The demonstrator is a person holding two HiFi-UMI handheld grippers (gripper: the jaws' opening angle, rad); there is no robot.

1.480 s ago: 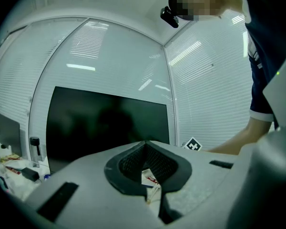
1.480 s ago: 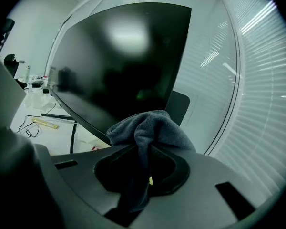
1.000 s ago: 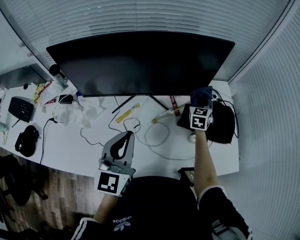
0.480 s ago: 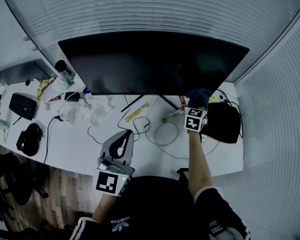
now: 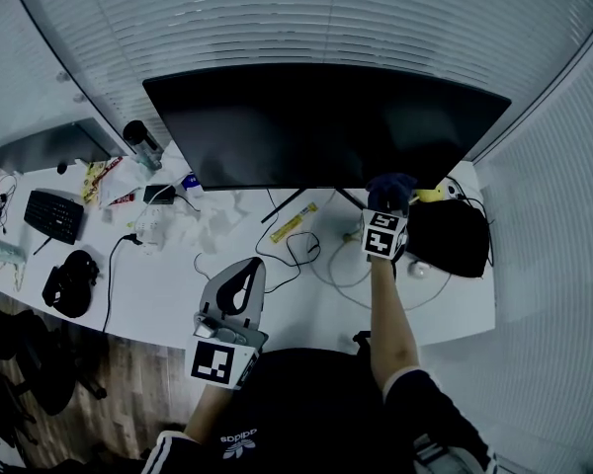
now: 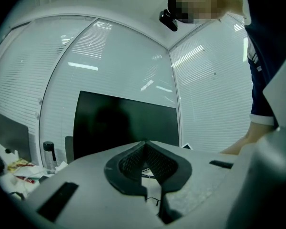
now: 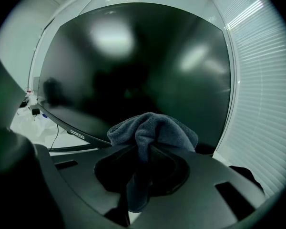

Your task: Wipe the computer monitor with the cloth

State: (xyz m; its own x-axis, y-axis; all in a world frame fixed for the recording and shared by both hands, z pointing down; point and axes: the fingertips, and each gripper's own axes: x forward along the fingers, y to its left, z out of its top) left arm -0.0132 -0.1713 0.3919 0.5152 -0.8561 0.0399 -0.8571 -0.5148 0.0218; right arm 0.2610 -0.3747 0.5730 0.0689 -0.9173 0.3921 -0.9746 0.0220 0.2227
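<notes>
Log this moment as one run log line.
right gripper: shut on cloth, by monitor lower right | left gripper: shut, empty | screen contact: unclear

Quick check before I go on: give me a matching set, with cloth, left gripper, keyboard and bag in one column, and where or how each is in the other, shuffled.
1 cloth
2 left gripper
3 keyboard
4 bag

A left end of the desk
B shut, empty
C right end of the desk
D pinched in the right gripper, near the monitor's lower right corner

Pairs: 1-D, 2-B, 3-A, 4-C
</notes>
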